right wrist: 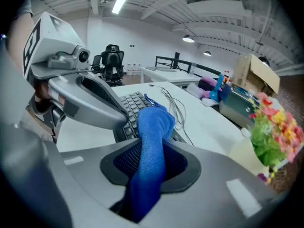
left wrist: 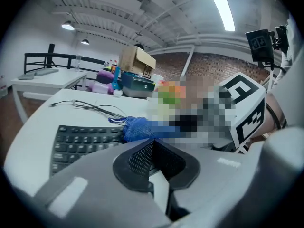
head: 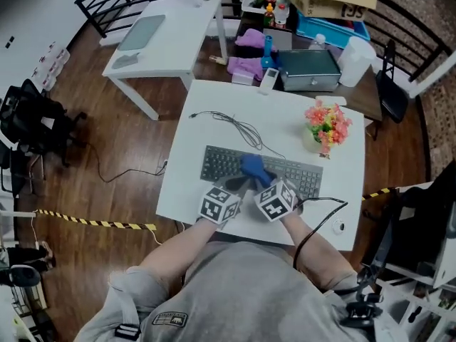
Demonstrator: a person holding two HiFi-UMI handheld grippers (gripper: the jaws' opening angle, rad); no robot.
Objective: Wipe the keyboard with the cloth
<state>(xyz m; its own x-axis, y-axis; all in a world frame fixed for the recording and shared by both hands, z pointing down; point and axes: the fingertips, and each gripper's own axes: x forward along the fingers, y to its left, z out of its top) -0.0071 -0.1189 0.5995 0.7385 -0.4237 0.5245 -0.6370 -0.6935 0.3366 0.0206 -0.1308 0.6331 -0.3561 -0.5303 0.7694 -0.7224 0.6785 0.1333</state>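
Note:
A dark grey keyboard (head: 285, 173) lies across the white table (head: 192, 162) in front of me. On its middle keys rests a blue cloth (head: 254, 168), and my right gripper (head: 262, 180) is shut on it. The right gripper view shows the cloth (right wrist: 152, 137) running up between the pads and draped onto the keyboard (right wrist: 130, 102). My left gripper (head: 239, 185) sits close beside it at the keyboard's near edge. In its own view the left gripper (left wrist: 153, 144) has its pads meeting with nothing between them, and the cloth (left wrist: 137, 128) lies just beyond on the keyboard (left wrist: 78, 144).
The keyboard's thin black cable (head: 239, 127) trails across the far half of the table. A pot of pink and yellow flowers (head: 326, 128) stands at the right. A small white mouse (head: 340, 226) sits near the front right corner. Behind stand a cluttered desk with a grey case (head: 308, 70) and another white table (head: 164, 38).

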